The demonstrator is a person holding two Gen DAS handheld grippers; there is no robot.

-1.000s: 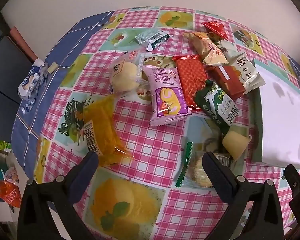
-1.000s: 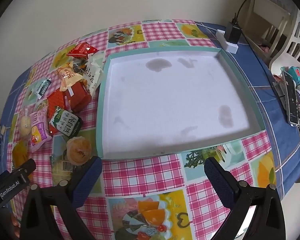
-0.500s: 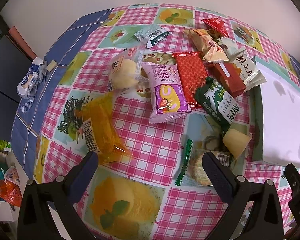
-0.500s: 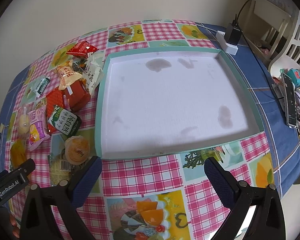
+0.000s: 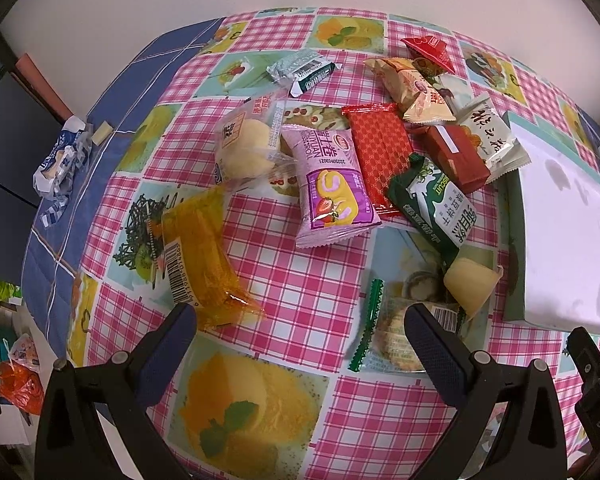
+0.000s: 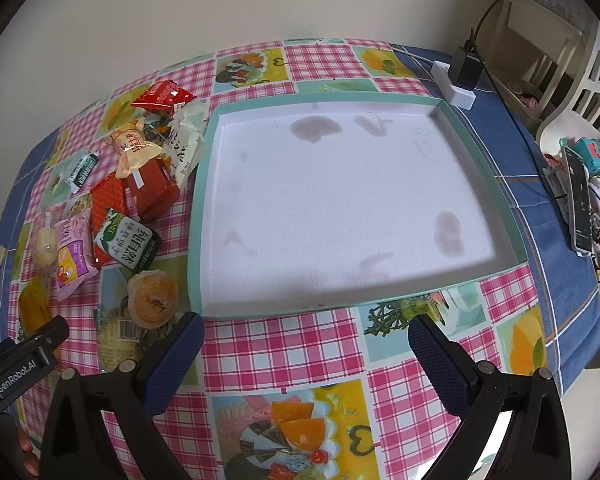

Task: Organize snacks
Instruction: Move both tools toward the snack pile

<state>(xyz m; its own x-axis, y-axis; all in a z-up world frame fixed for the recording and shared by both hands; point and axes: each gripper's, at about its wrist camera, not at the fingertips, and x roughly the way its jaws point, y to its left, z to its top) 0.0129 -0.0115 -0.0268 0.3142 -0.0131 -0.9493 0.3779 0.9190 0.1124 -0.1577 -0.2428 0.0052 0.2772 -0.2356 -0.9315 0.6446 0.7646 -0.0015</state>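
Several snack packs lie scattered on the checked tablecloth in the left wrist view: an orange pack (image 5: 204, 256), a pink roll pack (image 5: 332, 188), a red wafer pack (image 5: 378, 156), a green biscuit pack (image 5: 436, 204), a jelly cup (image 5: 470, 286) and a clear cookie pack (image 5: 388, 328). My left gripper (image 5: 300, 340) is open and empty, above the near table between the orange pack and the cookie pack. A teal-rimmed white tray (image 6: 198, 216) lies empty in the right wrist view. My right gripper (image 6: 306, 346) is open and empty, just before the tray's near edge.
A blue-white wrapper (image 5: 60, 160) lies at the table's left edge. A white charger block with a black plug (image 6: 460, 80) sits behind the tray. A phone and small items (image 6: 580, 200) lie at the right. The snack pile (image 6: 140, 184) is left of the tray.
Both grippers have drifted slightly; the views shift a little toward the snacks and tray. Nothing was taken hold of and no snack moved.
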